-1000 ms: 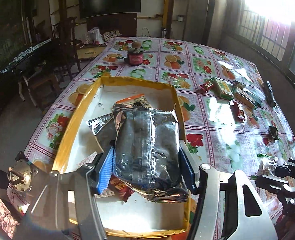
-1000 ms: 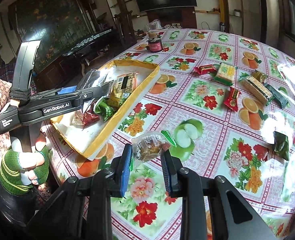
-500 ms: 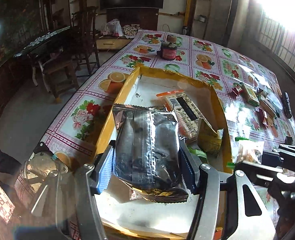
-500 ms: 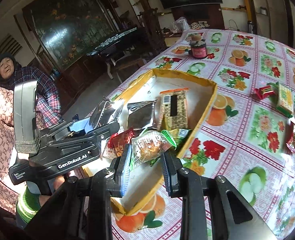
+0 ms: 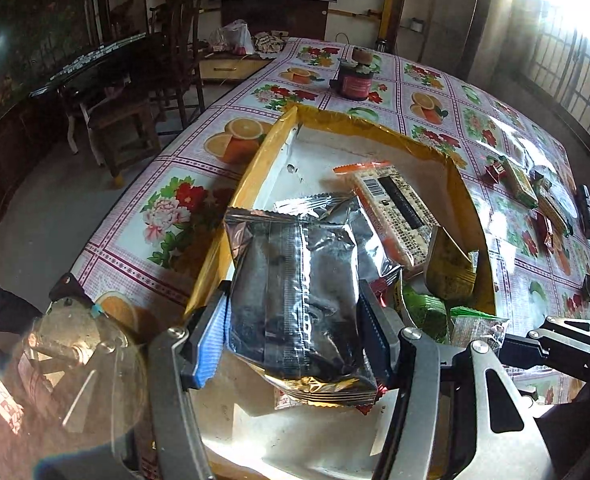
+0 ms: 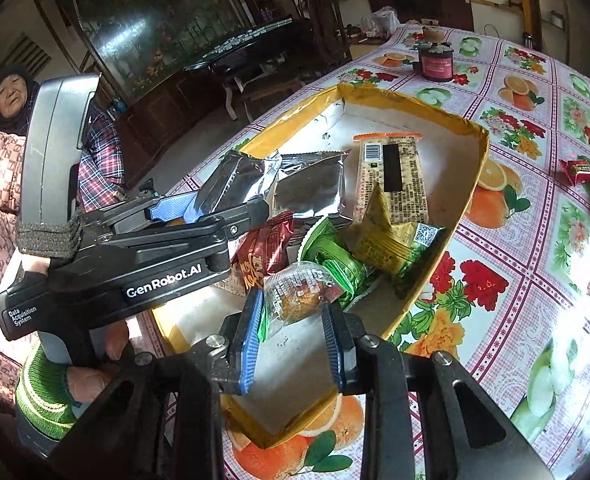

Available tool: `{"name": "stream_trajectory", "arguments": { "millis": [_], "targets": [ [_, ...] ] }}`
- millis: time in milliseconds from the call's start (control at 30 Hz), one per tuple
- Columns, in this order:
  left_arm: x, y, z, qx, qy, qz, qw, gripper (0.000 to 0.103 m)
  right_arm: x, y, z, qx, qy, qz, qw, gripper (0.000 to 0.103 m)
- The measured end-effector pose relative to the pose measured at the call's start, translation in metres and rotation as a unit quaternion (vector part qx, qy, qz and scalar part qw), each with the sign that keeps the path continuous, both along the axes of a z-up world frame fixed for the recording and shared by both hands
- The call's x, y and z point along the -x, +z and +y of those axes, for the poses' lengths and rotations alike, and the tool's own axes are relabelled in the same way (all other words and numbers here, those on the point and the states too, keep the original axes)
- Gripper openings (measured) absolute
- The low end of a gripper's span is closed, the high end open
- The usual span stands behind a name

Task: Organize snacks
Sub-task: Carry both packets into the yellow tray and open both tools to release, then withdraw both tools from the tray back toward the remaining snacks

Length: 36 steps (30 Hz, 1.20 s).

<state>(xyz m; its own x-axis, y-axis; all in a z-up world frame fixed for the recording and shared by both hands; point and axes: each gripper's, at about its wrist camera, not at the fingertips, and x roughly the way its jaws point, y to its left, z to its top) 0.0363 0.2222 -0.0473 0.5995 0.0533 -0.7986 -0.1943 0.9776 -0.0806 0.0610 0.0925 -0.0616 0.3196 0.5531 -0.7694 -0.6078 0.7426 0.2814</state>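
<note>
Since a second ago both grippers have moved from the table's cloth to over the yellow-rimmed box [image 6: 479,148], so both deliveries are near. Left gripper [image 5: 295,340] clamps the silver foil packet [image 5: 299,292] at the box's near-left edge. Right gripper [image 6: 295,344]: jaws opening, clear cake packet [image 6: 301,292] between them. Left housing reads "GenRobot.AI".

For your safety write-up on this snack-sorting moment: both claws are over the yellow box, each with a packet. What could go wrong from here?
1. The right claw is opening around the clear packet above an already heaped corner; it may slide off the green packet instead of settling.
2. The two claws sit close together, so they could knock each other.
3. The silver bag in the left claw is large and may bury smaller snacks in the box.
</note>
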Motion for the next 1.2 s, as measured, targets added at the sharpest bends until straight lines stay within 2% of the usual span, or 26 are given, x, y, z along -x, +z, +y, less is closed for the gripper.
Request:
{"name": "stream_trajectory", "arguments": {
  "millis": [67,133,200,267,300,733,933,1200],
  "targets": [
    [0.001,0.002,0.001,0.005,0.006,-0.002,1.0000,0.065,-0.003,0.000,-0.004,-0.006,-0.013,0.002,1.000,0.033],
    [0.003,0.007,0.003,0.001,0.014,-0.011,0.9998,0.074,-0.004,0.001,-0.009,-0.008,-0.022,0.005,1.000,0.035],
    [0.007,0.012,0.004,0.009,0.015,-0.021,0.9996,0.083,-0.004,0.003,-0.014,-0.012,-0.024,0.009,1.000,0.042],
    [0.010,0.019,0.002,-0.004,0.022,-0.032,0.9992,0.086,-0.002,0.006,-0.022,-0.019,-0.029,0.010,0.999,0.051],
    [0.011,0.022,0.000,-0.008,0.022,-0.037,0.9990,0.087,-0.001,0.008,-0.026,-0.023,-0.033,0.009,0.999,0.052],
    [0.013,0.039,-0.031,-0.011,-0.001,-0.049,0.9988,0.088,0.003,0.024,-0.110,-0.053,-0.125,-0.002,0.991,0.052],
    [0.013,0.046,-0.061,-0.012,-0.035,-0.056,0.9977,0.091,0.010,0.023,-0.144,-0.061,-0.165,-0.011,0.984,0.057],
    [0.007,0.049,-0.100,-0.011,-0.078,-0.052,0.9955,0.093,0.015,0.021,-0.192,-0.059,-0.214,-0.013,0.975,0.057]
  ]
}}
